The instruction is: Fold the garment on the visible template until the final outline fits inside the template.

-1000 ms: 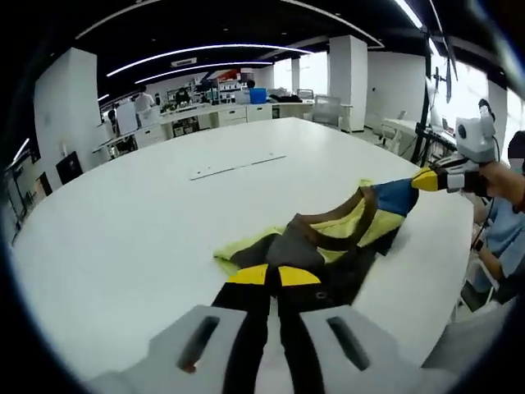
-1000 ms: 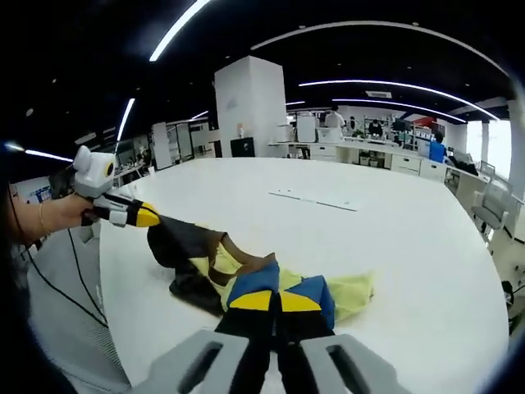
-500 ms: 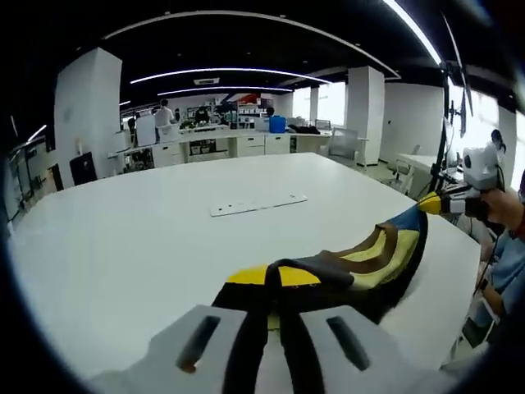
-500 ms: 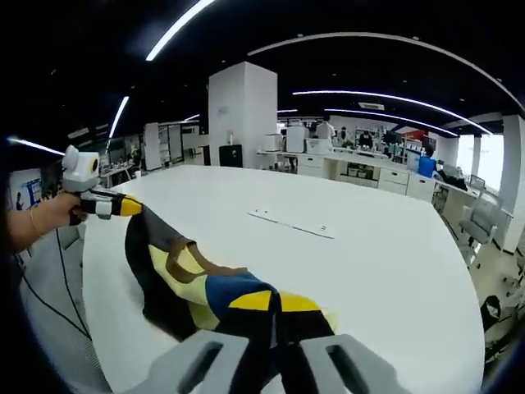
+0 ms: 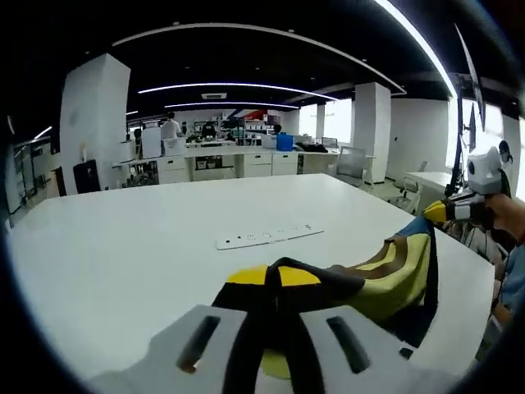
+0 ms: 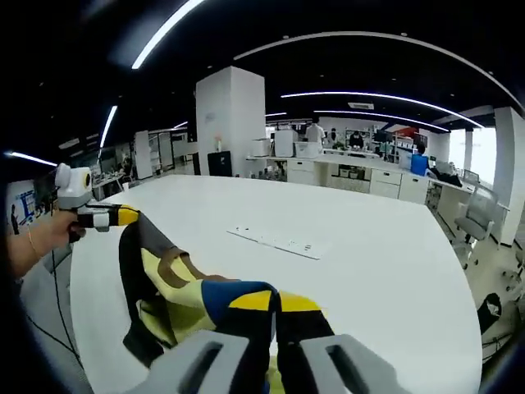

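A garment (image 5: pixel 394 275) in yellow, brown, black and blue hangs stretched in the air between my two grippers, above the white table (image 5: pixel 148 246). My left gripper (image 5: pixel 273 276) is shut on its dark end, at the bottom of the left gripper view. The right gripper (image 5: pixel 439 212) holds the blue corner at the right of that view. In the right gripper view my right gripper (image 6: pixel 276 301) is shut on the blue and yellow cloth, the garment (image 6: pixel 168 287) sags leftwards, and the left gripper (image 6: pixel 123 217) pinches its far end. No template outline shows on the table.
A thin white strip (image 5: pixel 264 236) lies flat on the table (image 6: pixel 385 271) beyond the garment; the same strip (image 6: pixel 276 241) appears in the right gripper view. A person's hand (image 6: pixel 37 238) holds the left gripper. Desks, pillars and people stand far behind.
Both grippers have risen, lifting the garment off the table. It lay bunched on the surface one second ago and now hangs taut between them.
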